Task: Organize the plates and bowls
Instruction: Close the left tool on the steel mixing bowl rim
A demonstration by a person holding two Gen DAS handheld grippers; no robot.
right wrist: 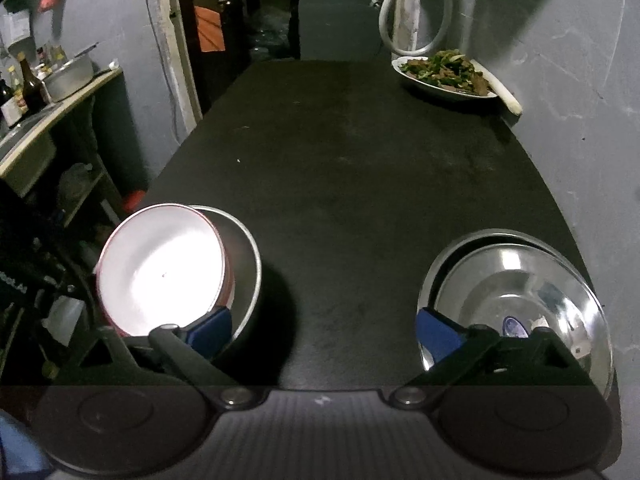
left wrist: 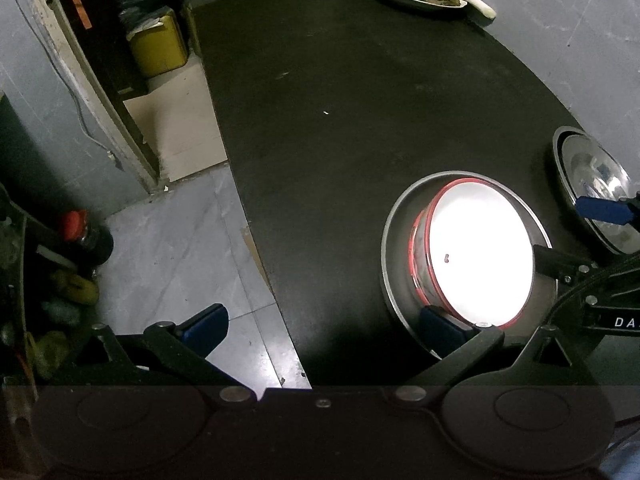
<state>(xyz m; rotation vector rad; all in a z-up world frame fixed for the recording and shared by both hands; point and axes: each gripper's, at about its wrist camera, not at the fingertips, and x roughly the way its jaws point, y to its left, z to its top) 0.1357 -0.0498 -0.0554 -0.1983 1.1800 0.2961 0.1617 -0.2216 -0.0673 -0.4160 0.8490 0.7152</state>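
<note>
While both my tongs gape wide and empty, the red-rimmed bowl sits nested, seemingly tilted, in a grey pan; steel bowls right of it look stacked.

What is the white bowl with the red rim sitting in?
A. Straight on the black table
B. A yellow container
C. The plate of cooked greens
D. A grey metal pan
D: the white bowl with the red rim leans tilted inside the wider grey metal pan near the table's front edge.

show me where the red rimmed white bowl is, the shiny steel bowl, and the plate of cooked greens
red-rimmed white bowl [left wrist: 476,252]: left wrist view, its white inside.
shiny steel bowl [right wrist: 516,280]: right wrist view, its inner wall.
plate of cooked greens [right wrist: 444,70]: right wrist view, the food.
</note>
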